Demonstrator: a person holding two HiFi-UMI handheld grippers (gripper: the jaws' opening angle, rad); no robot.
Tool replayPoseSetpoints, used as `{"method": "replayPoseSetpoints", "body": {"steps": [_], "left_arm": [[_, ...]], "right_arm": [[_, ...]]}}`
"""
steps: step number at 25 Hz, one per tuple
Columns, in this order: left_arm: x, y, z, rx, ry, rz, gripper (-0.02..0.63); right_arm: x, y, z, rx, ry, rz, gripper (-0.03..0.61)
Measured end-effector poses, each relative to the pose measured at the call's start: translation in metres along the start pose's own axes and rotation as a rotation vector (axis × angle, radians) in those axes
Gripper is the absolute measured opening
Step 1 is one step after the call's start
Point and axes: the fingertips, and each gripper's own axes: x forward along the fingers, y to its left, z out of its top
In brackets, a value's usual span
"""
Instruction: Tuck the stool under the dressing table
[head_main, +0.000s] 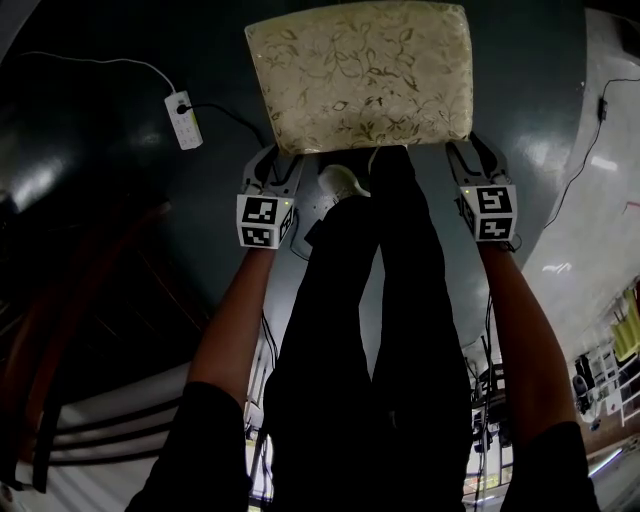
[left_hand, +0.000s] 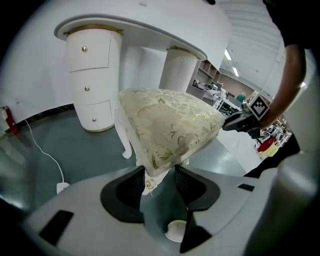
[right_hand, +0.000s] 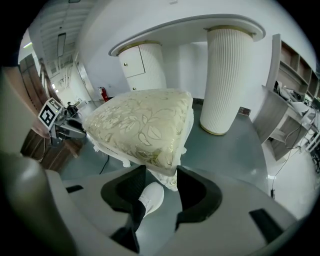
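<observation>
Left gripper (left_hand: 159, 176) first: its jaws stand wide apart, and the near left corner of the stool (left_hand: 170, 125) sits in the gap. The gold-patterned cushion edge is just beside both pads, not squeezed as far as I can see. Right gripper (right_hand: 161, 175) is likewise wide, with the stool's near right corner and its white carved frame between the jaws. Below that gap shows my white shoe (right_hand: 149, 197) on the dark green floor (right_hand: 225, 155). From the head view, both grippers point down at the cushion's near edge, one at each corner. The stool stands on the floor in front of the white dressing table (left_hand: 135, 30), out from under its tabletop. It faces the space between the drawer pedestal (left_hand: 92, 75) and the fluted column (right_hand: 227, 75). A white power strip (head_main: 183, 120) lies on the floor, off to the left.
</observation>
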Motion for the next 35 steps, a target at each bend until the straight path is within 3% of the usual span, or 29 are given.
{"method": "replayPoseSetpoints", "body": {"steps": [12,22,35], "left_arm": [[0.002,0.003,-0.003,-0.054,0.067,0.045,0.189],[0.002,0.005,0.0,-0.038,0.096,0.048,0.187],[0.003,0.003,-0.005,-0.041,0.168,0.102,0.187]], "right_arm": [[0.001,0.002,-0.001,0.004,0.068,-0.012,0.206],[-0.002,0.003,-0.004,-0.012,0.096,0.0,0.206],[-0.002,-0.004,0.001,-0.048,0.043,0.036,0.193]]}}
